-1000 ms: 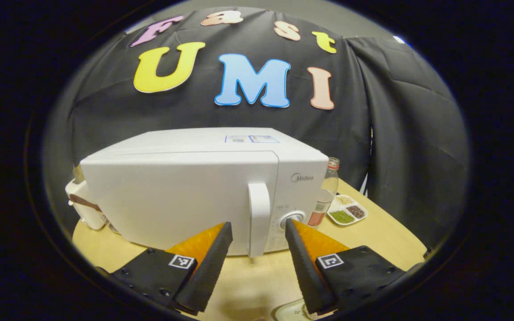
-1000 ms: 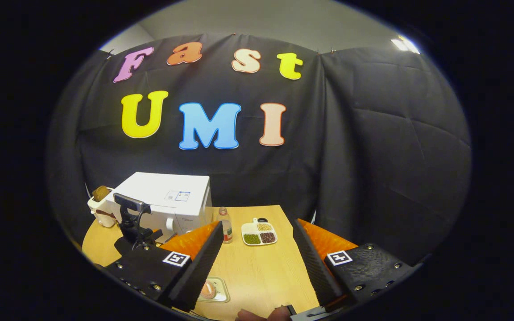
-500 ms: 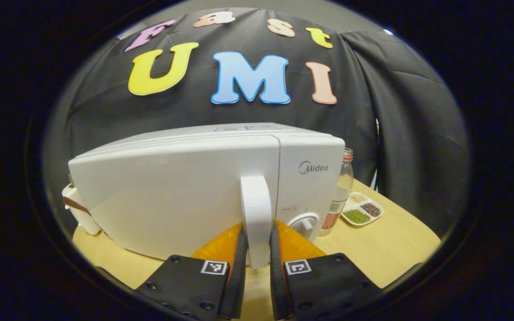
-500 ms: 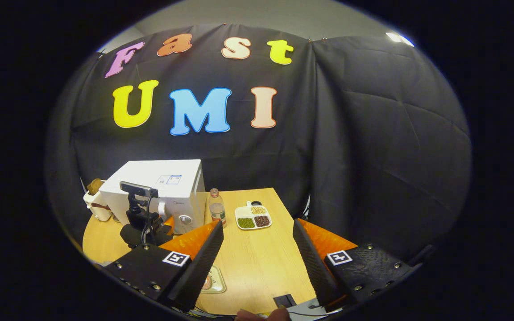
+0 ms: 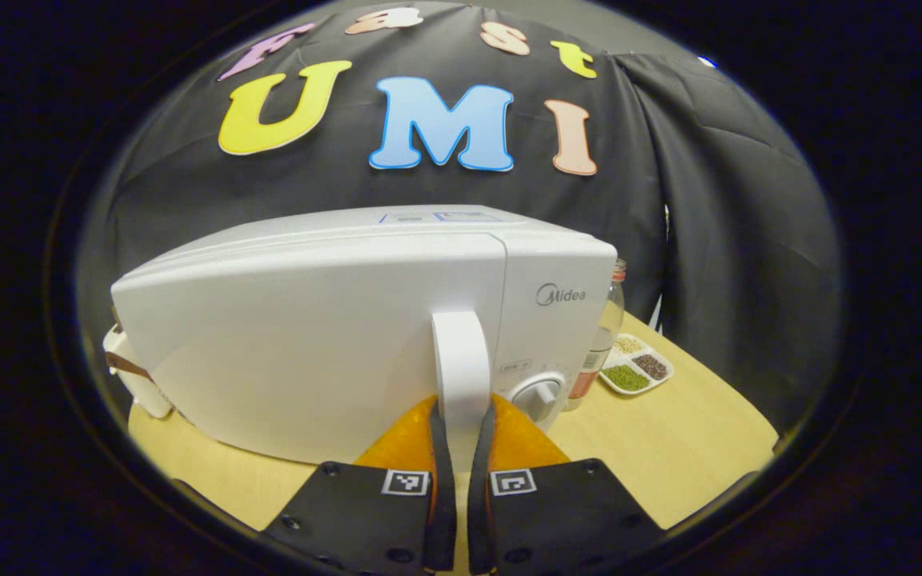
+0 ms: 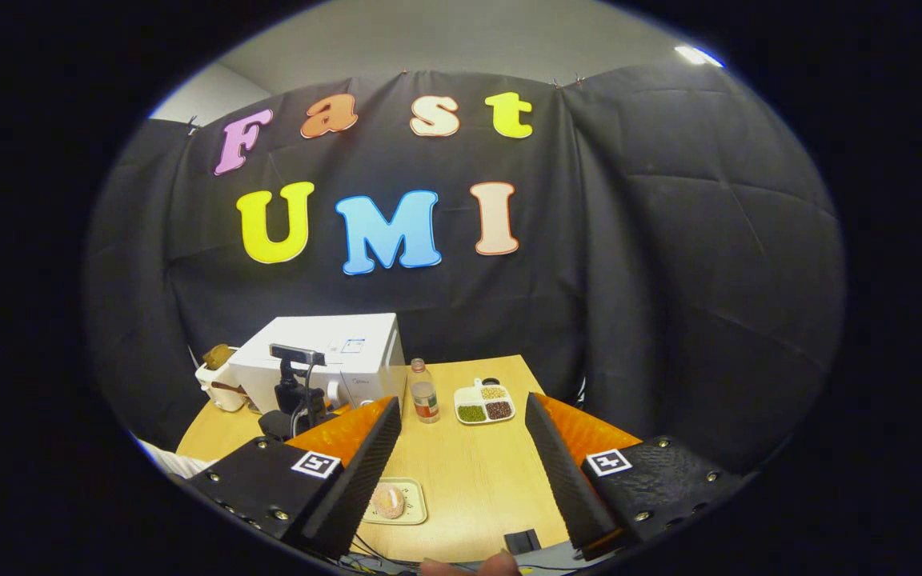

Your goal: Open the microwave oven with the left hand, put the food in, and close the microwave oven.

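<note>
My left tool (image 5: 461,432) is clamped on the handle (image 5: 461,364) of the microwave oven (image 5: 333,320): its 2 fingers (image 5: 438,480) press the white upright bar from either side, near its lower end, with barely a gap between them. The door (image 5: 301,336) sits flush with the body, closed. The handle rises toward 12 o'clock from the tool, the door spreads out toward 9 and 10 o'clock, and the dial (image 5: 537,394) sits just past the tool at 2 o'clock. Farther out at 2 to 3 o'clock stand a bottle (image 5: 599,336) and a divided dish (image 5: 637,366) of grains on the counter (image 5: 669,448).

My right tool (image 6: 461,448) hangs wide open above the counter (image 6: 477,480), holding nothing and touching nothing. The food (image 6: 388,501), a round pinkish piece, lies on a small tray (image 6: 417,512) near the counter's front edge, at about 7 o'clock from the tool's gap, beside its left finger (image 6: 365,456). In the right gripper view the microwave oven (image 6: 325,360) stands well apart at 10 o'clock, with the left tool (image 6: 293,400) at its front. The bottle (image 6: 424,392) and the divided dish (image 6: 483,404) lie at about 12 o'clock, between the tool and the booth's wall.
</note>
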`<action>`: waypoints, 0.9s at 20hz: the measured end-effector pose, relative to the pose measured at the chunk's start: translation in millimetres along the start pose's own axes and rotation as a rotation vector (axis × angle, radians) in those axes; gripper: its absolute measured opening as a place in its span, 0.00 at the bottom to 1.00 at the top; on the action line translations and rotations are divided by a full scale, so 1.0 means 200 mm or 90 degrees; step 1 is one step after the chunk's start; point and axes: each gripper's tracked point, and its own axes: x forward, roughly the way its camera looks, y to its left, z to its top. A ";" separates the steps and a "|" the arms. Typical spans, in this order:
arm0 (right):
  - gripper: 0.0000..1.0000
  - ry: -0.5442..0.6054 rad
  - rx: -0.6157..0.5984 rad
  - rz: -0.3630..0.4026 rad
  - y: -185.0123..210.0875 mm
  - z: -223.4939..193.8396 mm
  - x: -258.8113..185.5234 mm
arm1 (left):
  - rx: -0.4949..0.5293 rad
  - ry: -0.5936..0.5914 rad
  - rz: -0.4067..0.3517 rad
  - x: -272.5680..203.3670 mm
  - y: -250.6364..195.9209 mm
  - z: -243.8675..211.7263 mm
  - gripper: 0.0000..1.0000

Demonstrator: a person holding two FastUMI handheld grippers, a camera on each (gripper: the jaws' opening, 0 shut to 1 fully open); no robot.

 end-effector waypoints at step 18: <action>0.96 0.022 0.107 0.017 -0.37 -0.24 -0.25 | 0.000 0.023 0.093 -0.39 0.03 -0.18 0.14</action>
